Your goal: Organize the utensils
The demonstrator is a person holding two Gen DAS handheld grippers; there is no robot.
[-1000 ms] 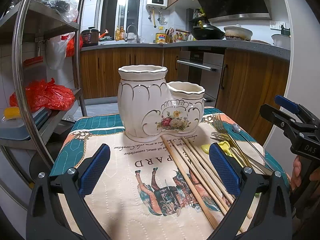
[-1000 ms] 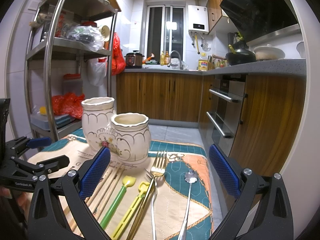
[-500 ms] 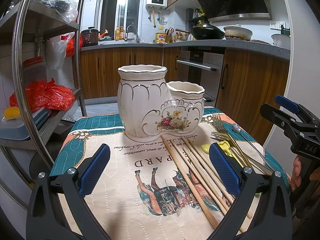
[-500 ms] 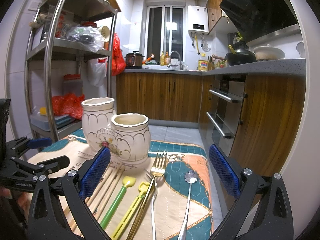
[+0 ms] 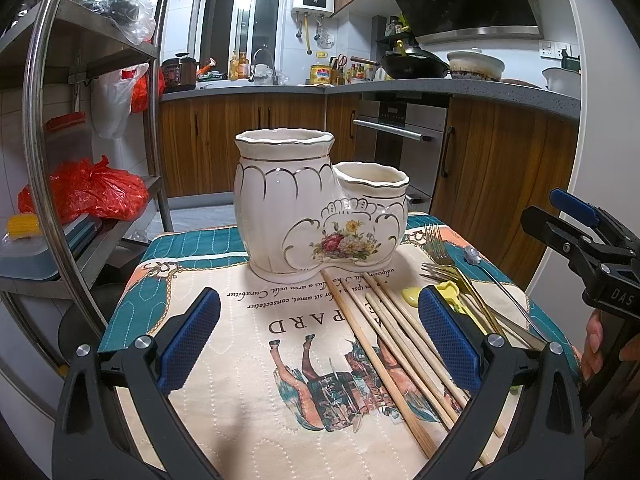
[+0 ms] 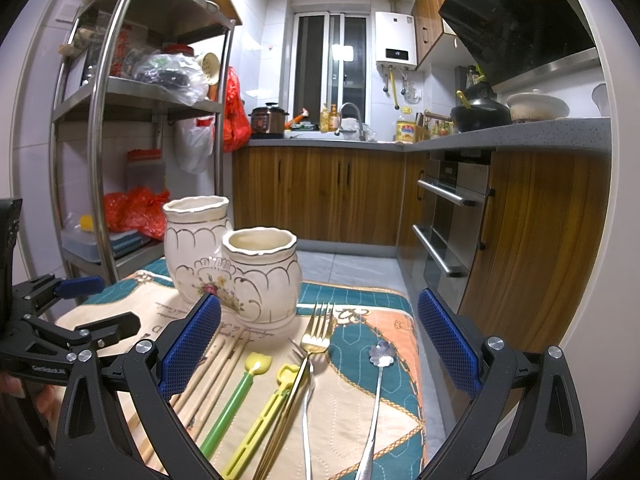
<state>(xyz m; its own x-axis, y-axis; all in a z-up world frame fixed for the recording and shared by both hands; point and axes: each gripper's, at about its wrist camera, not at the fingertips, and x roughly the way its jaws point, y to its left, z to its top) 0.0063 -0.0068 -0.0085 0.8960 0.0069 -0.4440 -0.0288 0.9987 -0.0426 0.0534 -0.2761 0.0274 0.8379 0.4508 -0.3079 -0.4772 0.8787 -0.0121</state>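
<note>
- The left gripper [image 5: 320, 340] is hanging over the near part of the quilted mat [image 5: 224, 344], jaws spread wide, nothing between the blue pads [image 5: 188, 336].
- The right gripper [image 6: 320, 344] is doing the same over the right half of the mat, wide open and empty. You can see it poking in at the right edge of the left view, with a person's hand [image 5: 596, 344] wrapping the handle.
- The white ceramic double utensil holder [image 5: 316, 208] is sitting upright at the far middle of the mat: tall compartment on the left, short one on the right, both looking empty from here.
- The wooden chopsticks [image 5: 384, 336] are lying flat in a loose bunch, running from the holder's base toward the near right.
- Right of them the green-handled spoon [image 6: 236, 396] and the yellow plastic fork [image 6: 264, 416] are lying side by side.
- The gold fork [image 6: 316, 332] is lying just right of those, tines pointing at the holder, crossing over a silver fork [image 6: 306, 420].
- The silver spoon with a flower-shaped end [image 6: 378, 384] is lying furthest right, apart from the rest.
</note>
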